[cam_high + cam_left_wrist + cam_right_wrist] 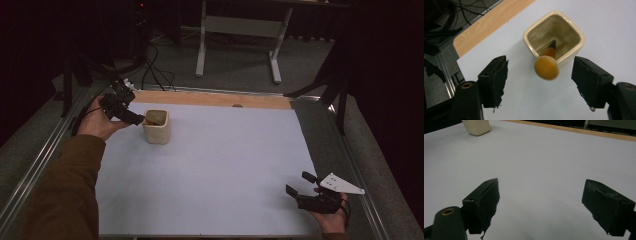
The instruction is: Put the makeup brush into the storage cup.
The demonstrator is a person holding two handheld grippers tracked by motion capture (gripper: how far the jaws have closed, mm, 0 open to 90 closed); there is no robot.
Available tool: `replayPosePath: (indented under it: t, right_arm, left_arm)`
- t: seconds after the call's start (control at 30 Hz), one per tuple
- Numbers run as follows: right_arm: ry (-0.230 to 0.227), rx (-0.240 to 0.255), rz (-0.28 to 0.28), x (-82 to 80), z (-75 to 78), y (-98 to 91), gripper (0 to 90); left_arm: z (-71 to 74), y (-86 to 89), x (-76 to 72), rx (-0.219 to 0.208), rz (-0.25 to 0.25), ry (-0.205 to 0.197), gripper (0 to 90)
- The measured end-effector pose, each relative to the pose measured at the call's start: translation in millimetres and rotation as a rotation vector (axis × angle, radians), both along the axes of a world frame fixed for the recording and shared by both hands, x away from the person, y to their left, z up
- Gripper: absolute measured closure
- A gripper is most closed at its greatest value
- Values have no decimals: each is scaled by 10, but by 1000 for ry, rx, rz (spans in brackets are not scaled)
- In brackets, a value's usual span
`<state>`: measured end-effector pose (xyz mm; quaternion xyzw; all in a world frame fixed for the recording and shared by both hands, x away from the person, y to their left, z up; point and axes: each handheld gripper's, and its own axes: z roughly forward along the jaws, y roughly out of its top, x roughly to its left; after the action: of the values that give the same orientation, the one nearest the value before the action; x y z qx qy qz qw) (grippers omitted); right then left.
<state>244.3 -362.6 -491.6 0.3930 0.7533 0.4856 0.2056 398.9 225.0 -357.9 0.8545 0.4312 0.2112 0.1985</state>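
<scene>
A cream square cup (157, 126) stands on the white sheet at the far left, also seen from above in the left gripper view (554, 35). A brush with a round orange head (546, 67) leans in the cup, its dark tip on the bottom and its head sticking out over the near rim. My left gripper (137, 119) hovers at the cup's left rim, jaws open; in its own view the gripper (541, 63) has the brush head between its pads without touching them. My right gripper (297, 182) rests open and empty near the front right corner, far from the cup (476, 126).
The white sheet (215, 165) covers the table, with a wooden strip (215, 99) along its far edge. Metal rails (35, 165) run down both sides. A desk frame (240, 30) and cables (155, 75) lie on the floor beyond.
</scene>
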Motion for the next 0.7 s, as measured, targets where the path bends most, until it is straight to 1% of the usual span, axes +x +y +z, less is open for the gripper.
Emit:
replayPosePath:
  t: [0.07, 0.17, 0.2, 0.37, 0.53, 0.63, 0.7]
  right_arm:
    - [-2, -1, 3, 1, 0, 1, 139]
    - [-1, -2, 2, 3, -2, 0, 139]
    - [-1, -2, 2, 4, -2, 0, 139]
    - [-1, -2, 6, 7, -2, 5, 139]
    - [-2, -2, 5, 3, 3, 6, 139]
    - [-3, -3, 4, 2, 1, 7, 139]
    - [-3, -2, 1, -2, 2, 5, 139]
  left_arm:
    - [-3, 14, -22, -15, -1, -10, 274]
    - [-7, 24, -59, -23, 5, -29, 253]
    - [-6, 28, -73, -33, 6, -34, 250]
    - [-11, 42, -115, -46, 21, -69, 215]
    - [-14, 61, -161, -69, 34, -103, 209]
    - [-20, 71, -216, -78, 42, -144, 215]
    - [-36, 90, -249, -102, 49, -158, 219]
